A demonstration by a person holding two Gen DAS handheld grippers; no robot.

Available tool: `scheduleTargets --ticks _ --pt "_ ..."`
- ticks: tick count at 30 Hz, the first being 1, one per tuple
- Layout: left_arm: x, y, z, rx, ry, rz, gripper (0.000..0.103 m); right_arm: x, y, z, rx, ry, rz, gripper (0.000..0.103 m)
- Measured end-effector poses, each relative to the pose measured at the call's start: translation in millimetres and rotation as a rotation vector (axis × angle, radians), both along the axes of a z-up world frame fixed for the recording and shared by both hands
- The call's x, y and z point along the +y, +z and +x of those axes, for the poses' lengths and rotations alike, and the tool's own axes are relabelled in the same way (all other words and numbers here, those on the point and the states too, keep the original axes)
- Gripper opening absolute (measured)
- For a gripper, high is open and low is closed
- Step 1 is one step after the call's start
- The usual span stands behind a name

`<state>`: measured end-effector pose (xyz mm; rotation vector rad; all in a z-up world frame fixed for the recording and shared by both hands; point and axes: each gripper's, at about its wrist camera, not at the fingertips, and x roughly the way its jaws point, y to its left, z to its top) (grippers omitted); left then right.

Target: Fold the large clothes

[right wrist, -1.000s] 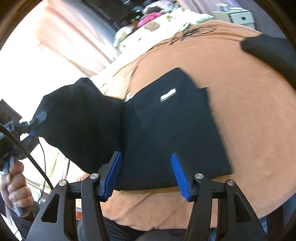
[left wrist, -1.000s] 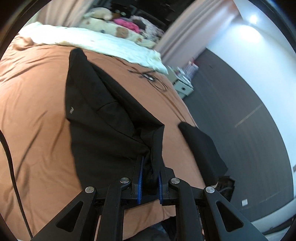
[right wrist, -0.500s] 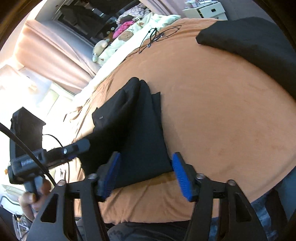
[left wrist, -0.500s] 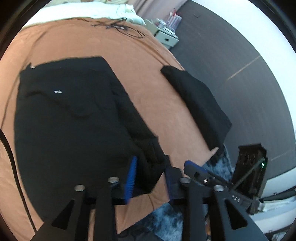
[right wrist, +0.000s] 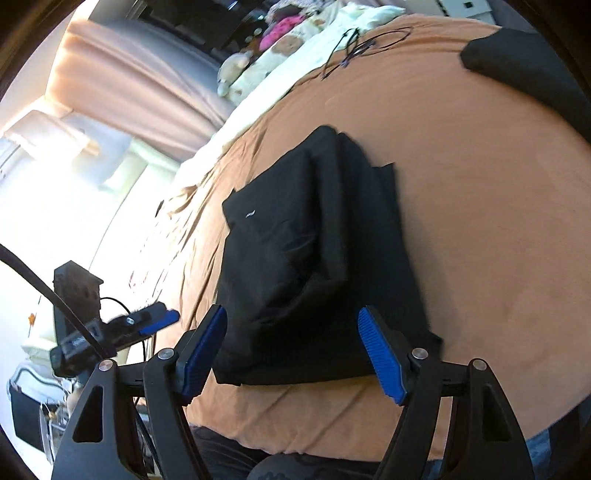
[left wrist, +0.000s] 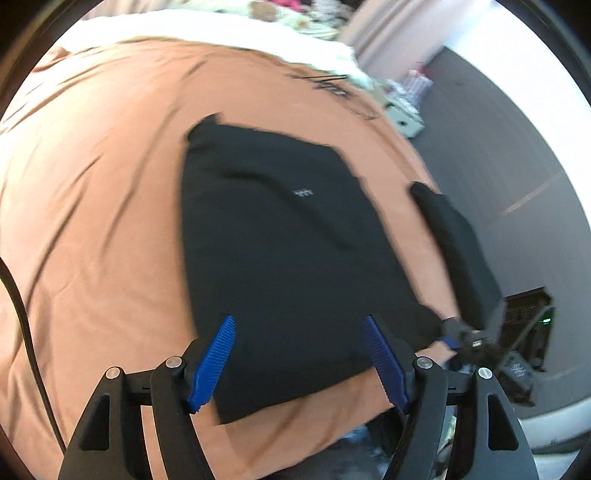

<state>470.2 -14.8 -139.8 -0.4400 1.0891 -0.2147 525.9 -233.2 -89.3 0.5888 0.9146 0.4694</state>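
The large black fabric garment (left wrist: 288, 251) lies folded into a rough rectangle on the orange-brown bed cover (left wrist: 96, 206), near the front edge of the bed. A small white label (left wrist: 303, 192) shows on its upper surface. In the right wrist view the same garment (right wrist: 310, 251) shows several stacked layers, with a thick folded band running along its length and a thinner single layer projecting at the far right corner.

The left gripper (left wrist: 301, 360) hovers over the near edge of the garment. Its blue ribbed fingers (left wrist: 214, 358) are spread wide apart, with nothing between them. The right gripper (right wrist: 293, 350) is positioned at the near edge of the garment as well. Its blue ribbed fingers (right wrist: 380, 354) are likewise spread wide and hold nothing. Whether either gripper touches the fabric cannot be determined.

A second folded black cloth (left wrist: 458, 251) lies well apart from the garment, at the right edge of the bed. A tangled black cable (right wrist: 362, 44) rests on the cover toward the head of the bed. A white sheet (left wrist: 221, 26) and patterned bedding with plush toys (right wrist: 266, 59) lie beyond it. Peach curtains (right wrist: 125, 85) hang behind the bed.
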Motion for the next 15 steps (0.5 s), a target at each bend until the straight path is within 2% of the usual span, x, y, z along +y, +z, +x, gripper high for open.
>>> scheduleTargets --ticks 3,4,5,6,12,15 --pt "16.1 -23.7 -4.3 0.052 0.026 0.012 0.074 7.5 -3.0 11.5 -0.008 -0.018 -0.060 0.070" --pt "18.1 -30.9 -4.7 0.066 0.033 0.011 0.074 7.2 -2.3 13.3 -0.018 -0.027 -0.087 0.043" --pt "19.4 -39.0 -4.7 0.079 0.038 0.010 0.074 6.6 -4.7 17.8 -0.014 -0.016 -0.103 0.028" --pt "19.1 -44.8 -3.4 0.090 0.038 0.007 0.074 4.7 -6.6 19.9 -0.008 -0.012 -0.098 0.017" --pt "6.5 -63.0 1.1 0.125 -0.008 0.044 0.072 -16.6 -13.1 13.2 -0.036 -0.041 -0.093 0.010" --pt "-8.1 -58.7 0.6 0.111 -0.054 0.046 0.057 -34.1 -20.0 4.1 -0.021 -0.060 -0.065 0.010"
